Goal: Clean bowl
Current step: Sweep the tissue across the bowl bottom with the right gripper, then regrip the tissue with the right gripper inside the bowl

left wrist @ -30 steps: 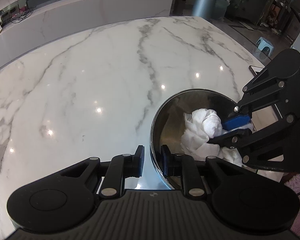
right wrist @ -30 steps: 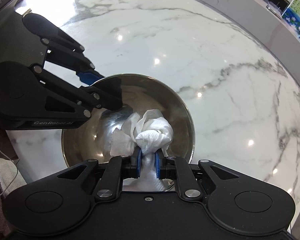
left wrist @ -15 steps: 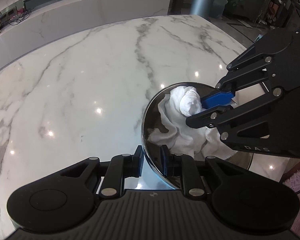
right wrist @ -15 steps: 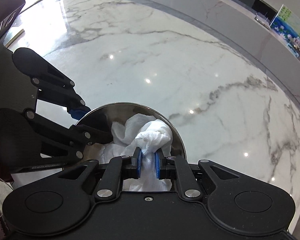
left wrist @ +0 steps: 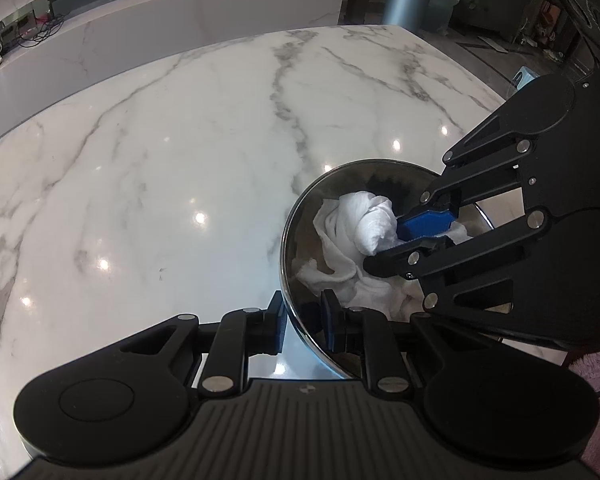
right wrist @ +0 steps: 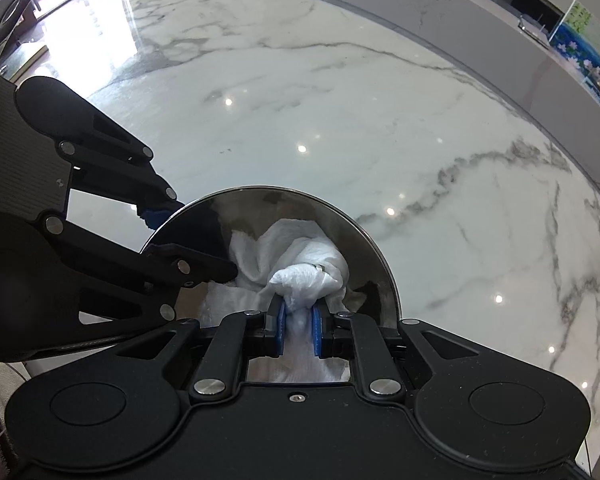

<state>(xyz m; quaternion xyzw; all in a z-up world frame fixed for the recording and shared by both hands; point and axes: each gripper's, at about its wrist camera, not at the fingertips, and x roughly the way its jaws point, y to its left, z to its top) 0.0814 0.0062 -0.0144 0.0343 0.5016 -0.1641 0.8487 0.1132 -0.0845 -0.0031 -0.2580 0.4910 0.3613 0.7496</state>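
The steel bowl (left wrist: pixel 300 240) is tilted on the marble counter (left wrist: pixel 180 160), its near rim clamped between the left gripper's (left wrist: pixel 303 322) fingers. A crumpled white cloth (right wrist: pixel 300 264) is pressed inside the bowl, pinched tight by the right gripper's (right wrist: pixel 299 322) fingers.

Your bowl (left wrist: pixel 300 240): polished steel, round, mirror-bright inside, tipped up on edge above the white marble table (left wrist: pixel 180 160), mouth facing the cloth side. Its near rim sits clamped between your left gripper (left wrist: pixel 303 322) pads. Inside, a white cloth (right wrist: pixel 300 264) is bunched and twisted into a wad, pinched at its neck by your right gripper (right wrist: pixel 299 322). Loose folds of the cloth trail across the bowl's lower wall.
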